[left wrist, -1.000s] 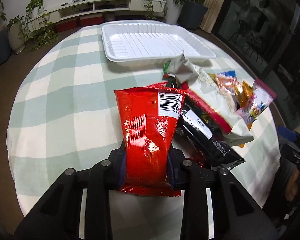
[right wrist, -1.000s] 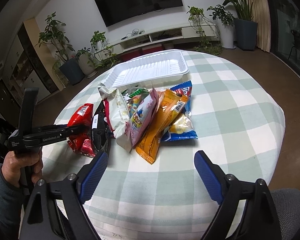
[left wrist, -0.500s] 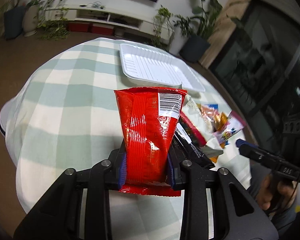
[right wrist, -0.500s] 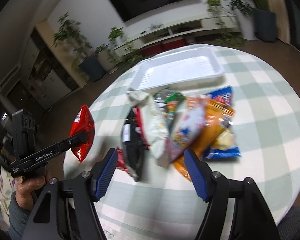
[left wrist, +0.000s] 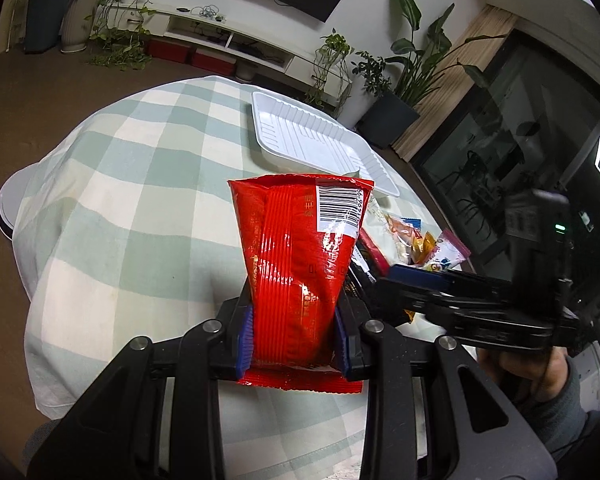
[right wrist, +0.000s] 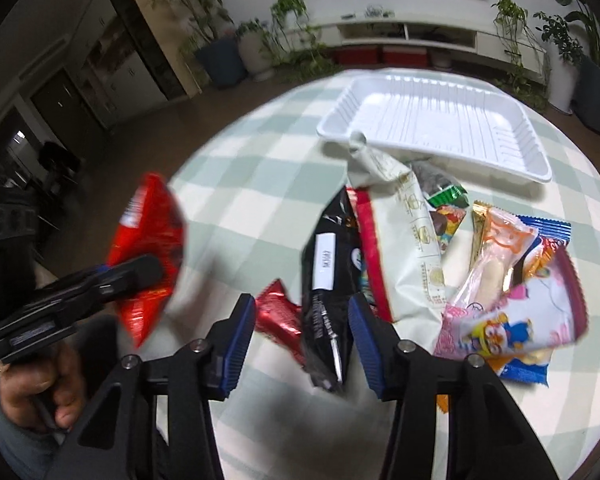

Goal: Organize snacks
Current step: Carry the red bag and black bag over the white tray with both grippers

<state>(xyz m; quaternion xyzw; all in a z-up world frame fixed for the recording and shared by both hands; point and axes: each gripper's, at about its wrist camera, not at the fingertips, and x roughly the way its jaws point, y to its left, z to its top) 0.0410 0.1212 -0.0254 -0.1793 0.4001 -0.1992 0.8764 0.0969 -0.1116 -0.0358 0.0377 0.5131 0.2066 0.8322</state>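
Red and glossy, the crinkled foil snack bag point(left wrist: 300, 272) stands upright in the left hand-held gripper point(left wrist: 294, 332), whose blue pads are pinched on its lower end, barcode uppermost, lifted clear of the checked green-and-white cloth on the round counter point(left wrist: 140, 208). Beyond the bag lies the white ribbed plastic tray point(left wrist: 312, 140), nothing in it. I'd judge this the carry step: the bag needs taking forward over the tray's near rim and lowering before the pads let go.

To the tray's near side sits the heap of mixed packets. The right hand-held gripper point(right wrist: 302, 344) hangs over it, jaws parted wide astride the black packet with a white label point(right wrist: 326, 280), gripping nothing.

Only the right view lays the whole heap out, including the cream bag point(right wrist: 404, 248) and pink cartoon packet point(right wrist: 512, 316); the left view alone shows the pads' bite on the red bag.
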